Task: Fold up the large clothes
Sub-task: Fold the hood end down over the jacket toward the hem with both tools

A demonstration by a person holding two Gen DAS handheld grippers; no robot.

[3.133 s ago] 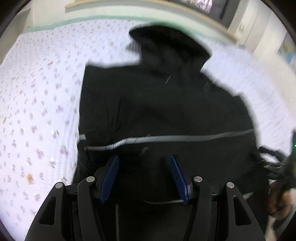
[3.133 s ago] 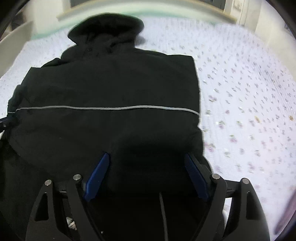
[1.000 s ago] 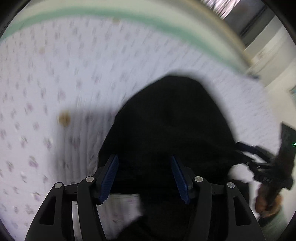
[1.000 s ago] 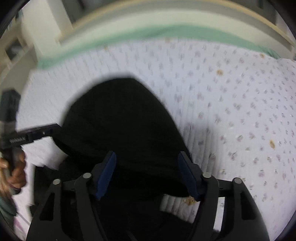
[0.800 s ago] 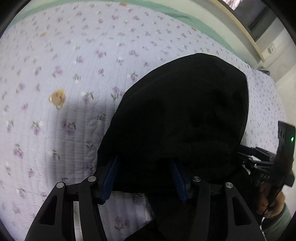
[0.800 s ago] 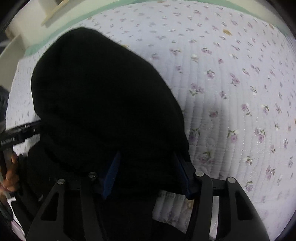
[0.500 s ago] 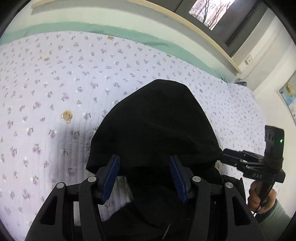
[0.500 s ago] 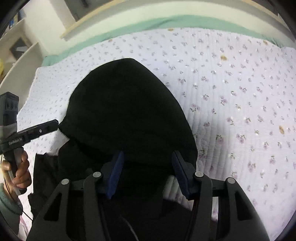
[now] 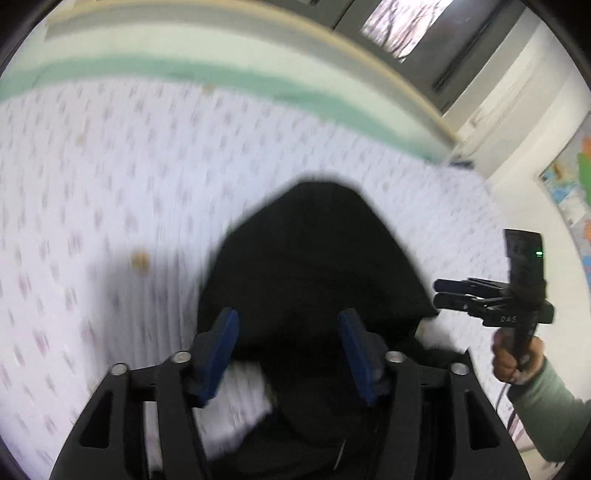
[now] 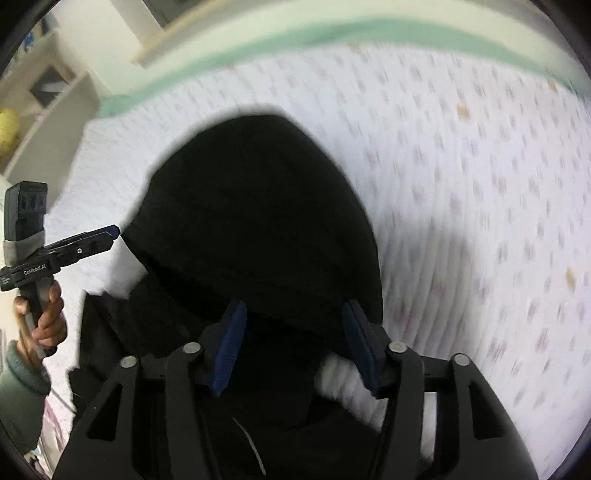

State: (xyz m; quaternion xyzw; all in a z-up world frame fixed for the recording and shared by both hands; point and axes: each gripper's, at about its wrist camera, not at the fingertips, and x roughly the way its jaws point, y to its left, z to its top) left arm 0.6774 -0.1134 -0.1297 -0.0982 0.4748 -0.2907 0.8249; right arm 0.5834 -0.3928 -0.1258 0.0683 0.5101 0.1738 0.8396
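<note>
black jacket [image 9: 314, 266]: hood spread on my bed quilt [image 9: 92, 177], its body cut off behind my tongs. both views motion-blurred; floral print smeared. my left gripper [image 9: 288, 350]: jaws just widened, spread, nothing pinched. my right gripper [image 10: 293, 341]: likewise. green mattress edge [image 9: 221, 75], window [image 9: 402, 18], shelf [image 10: 44, 122] beyond.

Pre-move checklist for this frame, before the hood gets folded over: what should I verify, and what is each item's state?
1. Left gripper clear of cloth: ok; jaws have just been opening and stand apart, hood beyond them, nothing pinched.
2. Right gripper released: ok; jaws have just been opening, pads apart.
3. Hood lies flat on the quilt: ok, rounded outline on the bed.
4. Jacket body folded squarely: cannot tell, mostly hidden.
5. Grippers apart from each other: ok, on opposite sides of the hood.
6. Image sharpness: not ok, both views blurred.
</note>
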